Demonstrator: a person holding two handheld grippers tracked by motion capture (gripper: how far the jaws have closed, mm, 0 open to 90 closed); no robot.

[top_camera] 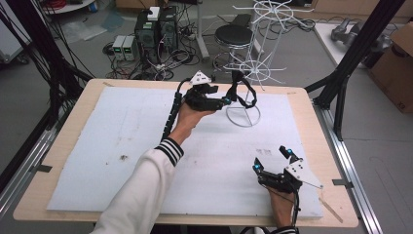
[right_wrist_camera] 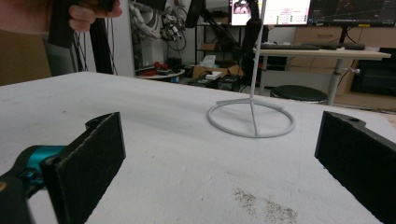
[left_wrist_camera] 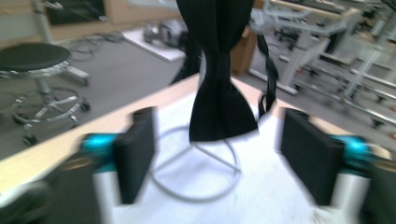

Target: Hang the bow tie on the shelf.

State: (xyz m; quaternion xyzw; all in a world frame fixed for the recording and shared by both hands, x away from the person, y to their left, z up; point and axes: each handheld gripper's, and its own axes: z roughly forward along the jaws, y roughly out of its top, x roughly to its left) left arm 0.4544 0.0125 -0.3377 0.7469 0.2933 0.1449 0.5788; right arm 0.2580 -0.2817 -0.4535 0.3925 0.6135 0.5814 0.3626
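High view first: I have the left gripper raised at the far middle of the table, right beside the white wire rack that stands on its ring base. A black bow tie with its strap hangs from one of the rack's lower arms, just off the gripper's tips. In the left gripper view the bow tie dangles free between and beyond the two jaws; the jaws stand wide apart and neither pad touches it, so I read the left gripper as open and holding nothing.

The right gripper rests low at the near right of the table, well apart from the rack. In the right gripper view its jaws stand wide with bare table between them: open, empty.

Judgement on progress: the hanging appears done, the tie carried by the rack alone. What seems left is drawing the left gripper clear without snagging the strap.

Containers: I see none on the table; the rack is the sole holder, bearing the one tie.
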